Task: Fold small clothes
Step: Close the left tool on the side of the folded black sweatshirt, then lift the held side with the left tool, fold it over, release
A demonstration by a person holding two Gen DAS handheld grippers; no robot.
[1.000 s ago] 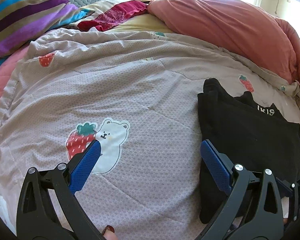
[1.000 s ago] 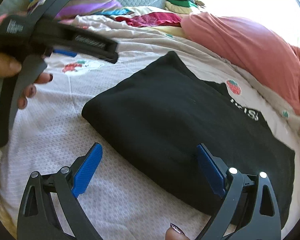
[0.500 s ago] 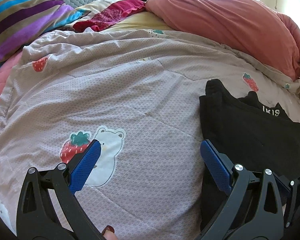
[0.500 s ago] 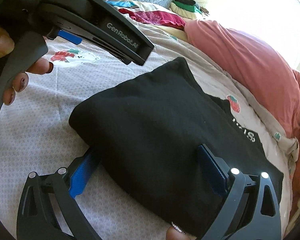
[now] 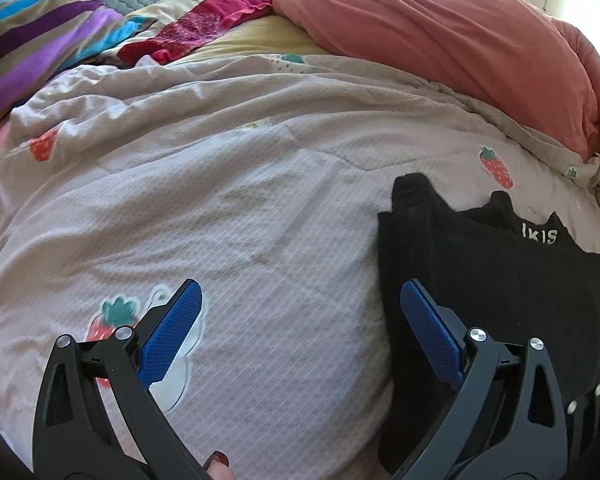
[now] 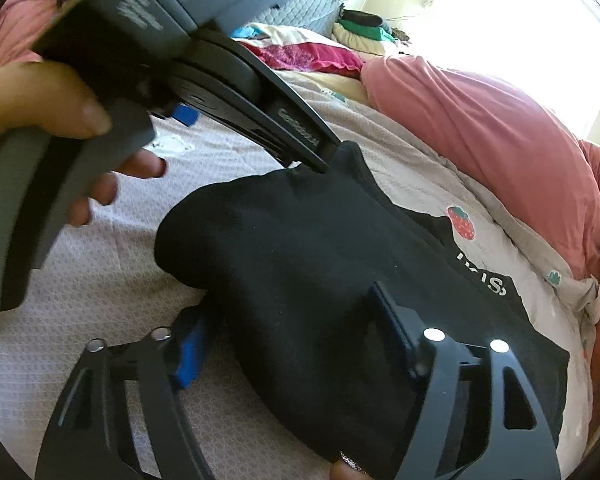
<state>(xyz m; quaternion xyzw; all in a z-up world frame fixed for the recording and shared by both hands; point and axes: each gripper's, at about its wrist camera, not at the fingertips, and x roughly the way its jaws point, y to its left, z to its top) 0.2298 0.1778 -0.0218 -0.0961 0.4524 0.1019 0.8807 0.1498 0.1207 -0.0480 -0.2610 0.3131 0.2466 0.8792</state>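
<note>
A folded black garment (image 5: 496,280) with white lettering lies on the grey strawberry-print quilt (image 5: 260,208); it also shows in the right wrist view (image 6: 300,280). My left gripper (image 5: 300,320) is open, its right finger (image 5: 428,332) over the garment's left edge and its left finger over bare quilt. My right gripper (image 6: 288,340) is open and straddles the garment's near folded edge, left finger (image 6: 190,352) under or beside the fold, right finger on top. The left gripper's body (image 6: 220,92) crosses the upper left of the right wrist view, its tip touching the garment's far corner.
A pink duvet (image 5: 440,32) is heaped along the back and right. Striped bedding (image 5: 40,52) and a red cloth (image 5: 204,28) lie at the back left. Folded clothes (image 6: 364,28) are stacked at the far back.
My right gripper pushed forward onto the garment's near fold, which now bulges up. My left gripper shifted right and closer to the garment.
</note>
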